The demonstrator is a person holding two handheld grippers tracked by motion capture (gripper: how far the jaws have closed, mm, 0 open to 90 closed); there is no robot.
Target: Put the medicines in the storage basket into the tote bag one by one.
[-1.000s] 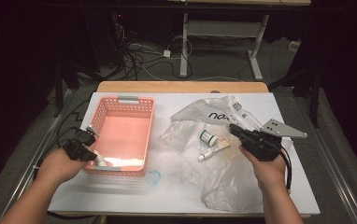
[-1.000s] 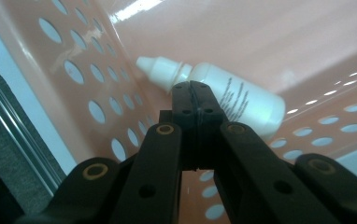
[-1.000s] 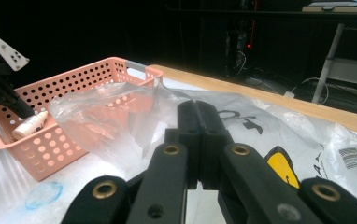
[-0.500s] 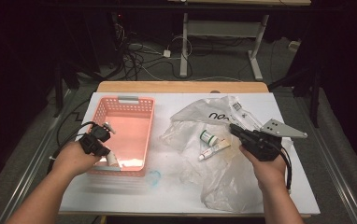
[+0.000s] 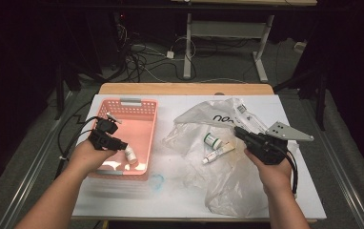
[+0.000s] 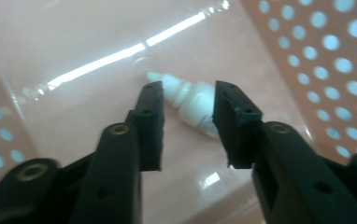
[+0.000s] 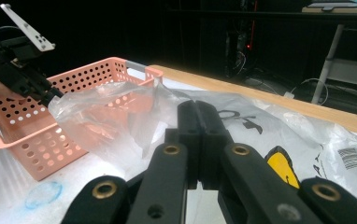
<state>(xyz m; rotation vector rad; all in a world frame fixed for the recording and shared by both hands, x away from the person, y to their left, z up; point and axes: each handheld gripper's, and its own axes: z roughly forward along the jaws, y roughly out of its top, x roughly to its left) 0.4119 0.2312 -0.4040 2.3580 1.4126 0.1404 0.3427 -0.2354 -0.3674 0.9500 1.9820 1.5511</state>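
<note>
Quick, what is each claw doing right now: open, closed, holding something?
Left claw: open, jaws just opened, small white bottle lying free beyond them.
Right claw: closed, holding nothing.

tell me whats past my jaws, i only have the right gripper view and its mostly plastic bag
Observer: On the plastic bag, just beyond the right gripper, lie a small green-capped bottle and a tube. The right jaws are shut on nothing.
Operator: and the left gripper, is it carrying anything
Observer: No. The left gripper has just been opening inside the pink basket, and a small white bottle lies on the basket floor beyond its pads, not pressed.
Operator: anything else in that basket
Observer: In the high view, something pale lies near the basket's near wall; too blurred to name.
</note>
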